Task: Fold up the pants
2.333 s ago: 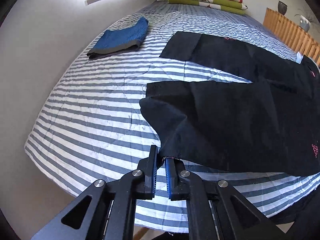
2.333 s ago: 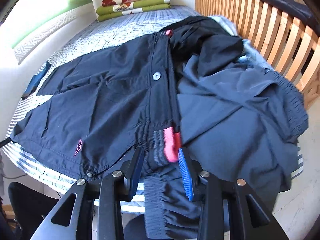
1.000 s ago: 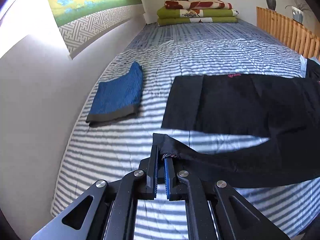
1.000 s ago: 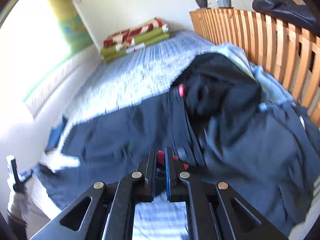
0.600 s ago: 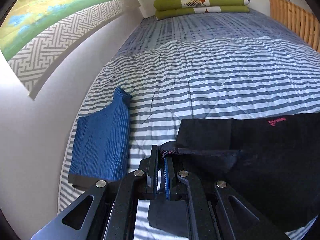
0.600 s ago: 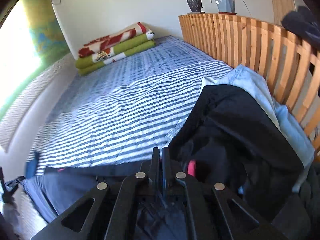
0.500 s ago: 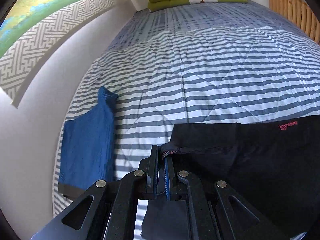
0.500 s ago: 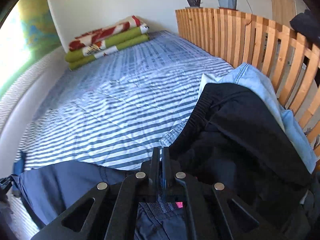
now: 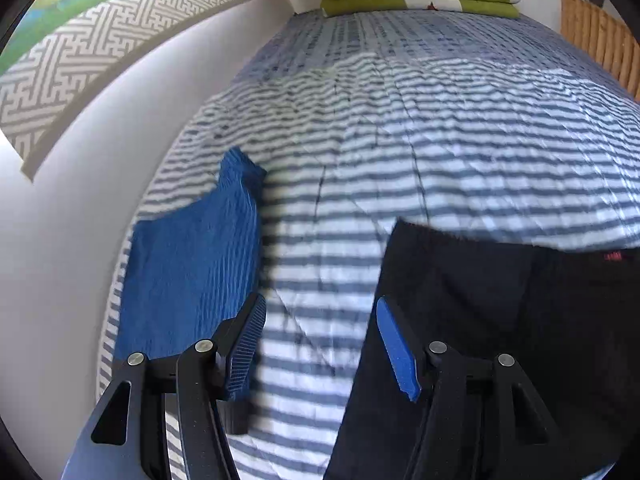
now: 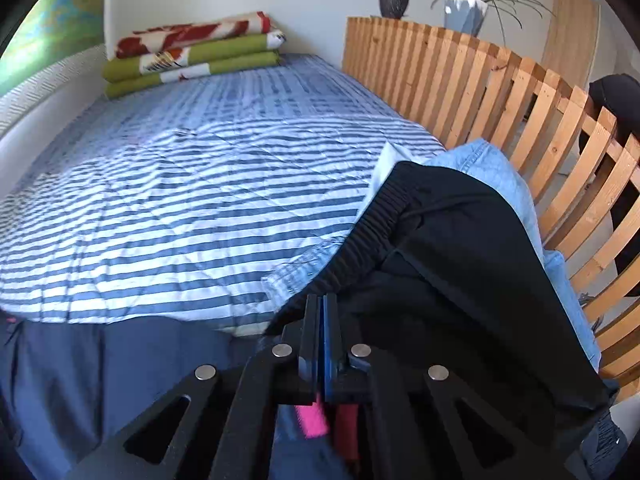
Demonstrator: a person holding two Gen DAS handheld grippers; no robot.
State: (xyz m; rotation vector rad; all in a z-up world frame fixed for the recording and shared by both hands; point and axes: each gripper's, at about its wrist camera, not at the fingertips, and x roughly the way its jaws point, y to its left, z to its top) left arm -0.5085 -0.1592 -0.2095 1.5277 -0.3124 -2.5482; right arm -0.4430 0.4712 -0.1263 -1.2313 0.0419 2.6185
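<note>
**Finishing the first lengthwise fold**

Laying one leg over the other looks done: the black pants [image 9: 500, 320] lie doubled on the striped bed [image 9: 440, 140], beside a folded blue cloth [image 9: 188, 260]. My left gripper [image 9: 320, 344] has just been opening, nothing between its fingers. My right gripper [image 10: 320, 344] is clenched on the waistband end. I judge the crosswise folds remain.

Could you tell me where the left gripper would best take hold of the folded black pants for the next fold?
Probably at the cuff end, on the near left edge of the black pants. That edge lies flat and bare on the striped bedspread, right beside the left gripper, whose jaws have just opened with nothing between them. Come from the left, low, sliding one finger under both layers.
</note>
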